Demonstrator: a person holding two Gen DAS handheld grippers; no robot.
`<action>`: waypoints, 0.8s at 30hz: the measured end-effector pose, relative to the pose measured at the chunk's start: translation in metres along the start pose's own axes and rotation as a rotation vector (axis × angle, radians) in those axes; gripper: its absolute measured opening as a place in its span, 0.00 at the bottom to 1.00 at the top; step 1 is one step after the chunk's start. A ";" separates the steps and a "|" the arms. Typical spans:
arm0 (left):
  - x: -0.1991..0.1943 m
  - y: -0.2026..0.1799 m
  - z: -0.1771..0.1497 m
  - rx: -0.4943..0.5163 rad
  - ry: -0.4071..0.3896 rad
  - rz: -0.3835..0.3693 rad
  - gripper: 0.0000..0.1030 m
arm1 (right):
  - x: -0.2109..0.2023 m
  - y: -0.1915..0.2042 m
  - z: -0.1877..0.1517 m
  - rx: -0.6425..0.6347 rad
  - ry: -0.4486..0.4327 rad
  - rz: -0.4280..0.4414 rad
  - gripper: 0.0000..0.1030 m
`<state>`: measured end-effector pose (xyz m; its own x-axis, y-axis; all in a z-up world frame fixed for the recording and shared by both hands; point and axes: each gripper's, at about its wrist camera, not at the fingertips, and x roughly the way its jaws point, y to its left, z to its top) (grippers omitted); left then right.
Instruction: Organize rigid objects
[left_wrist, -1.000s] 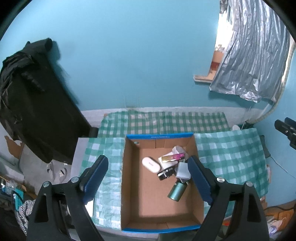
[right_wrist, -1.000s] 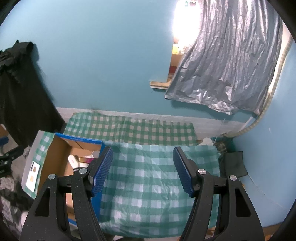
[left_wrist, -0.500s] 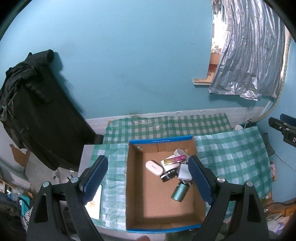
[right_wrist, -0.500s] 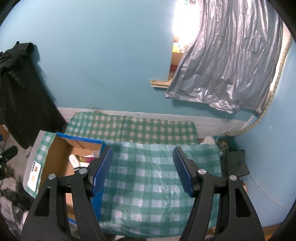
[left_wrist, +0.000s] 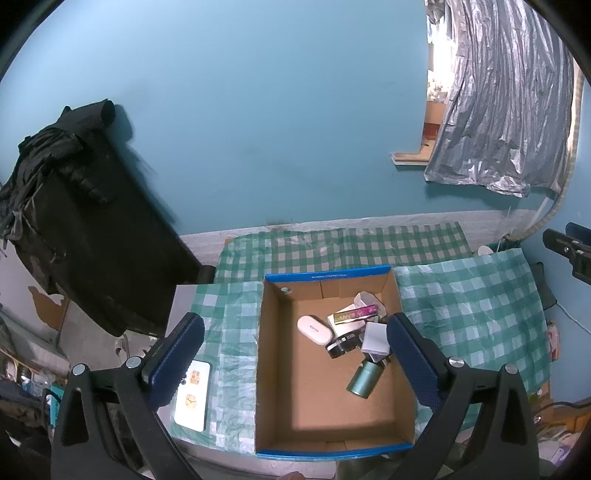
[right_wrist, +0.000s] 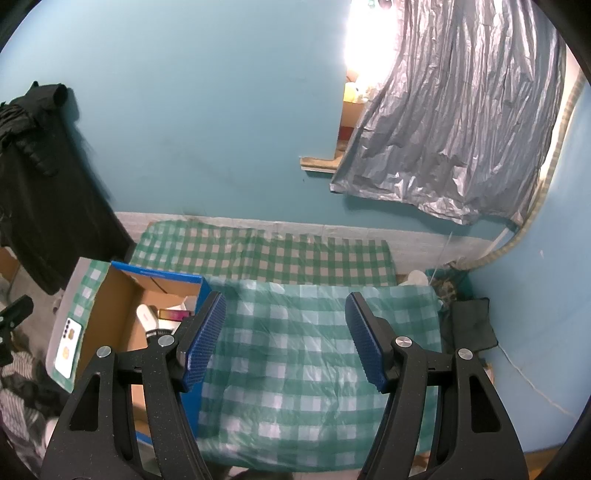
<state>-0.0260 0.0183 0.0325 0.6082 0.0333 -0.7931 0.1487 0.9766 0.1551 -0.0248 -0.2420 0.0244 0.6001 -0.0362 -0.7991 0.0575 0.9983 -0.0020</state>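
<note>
grippers over box, both empty.
left gripper (left_wrist: 295, 354) jaws just widened, nothing gripped, above box (left_wrist: 328, 398); right gripper (right_wrist: 284, 338) part-open over cloth (right_wrist: 295, 354).

My left gripper (left_wrist: 295, 354) has black speckled arms. Blue ribbed pads face inward. Silver screws dot my right gripper (right_wrist: 286, 339) too.

Matt cardboard box (left_wrist: 403, 376); glossy plastic checked tablecloth (right_wrist: 303, 354).

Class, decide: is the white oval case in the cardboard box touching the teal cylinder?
Apart. The left wrist view shows the white oval case and the teal cylinder separated by bare cardboard box floor and a black round item.
</note>
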 end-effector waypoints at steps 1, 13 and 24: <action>0.000 0.000 0.000 -0.001 0.000 -0.001 0.97 | 0.000 0.000 0.000 0.000 0.000 0.000 0.64; 0.004 -0.001 0.000 -0.012 0.019 0.001 0.97 | 0.001 0.000 -0.002 -0.006 0.007 0.001 0.64; 0.005 -0.001 0.000 -0.011 0.027 0.002 0.97 | 0.001 -0.001 -0.002 -0.005 0.008 0.001 0.64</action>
<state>-0.0229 0.0178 0.0283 0.5874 0.0411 -0.8083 0.1389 0.9788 0.1506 -0.0254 -0.2427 0.0225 0.5941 -0.0345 -0.8036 0.0527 0.9986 -0.0039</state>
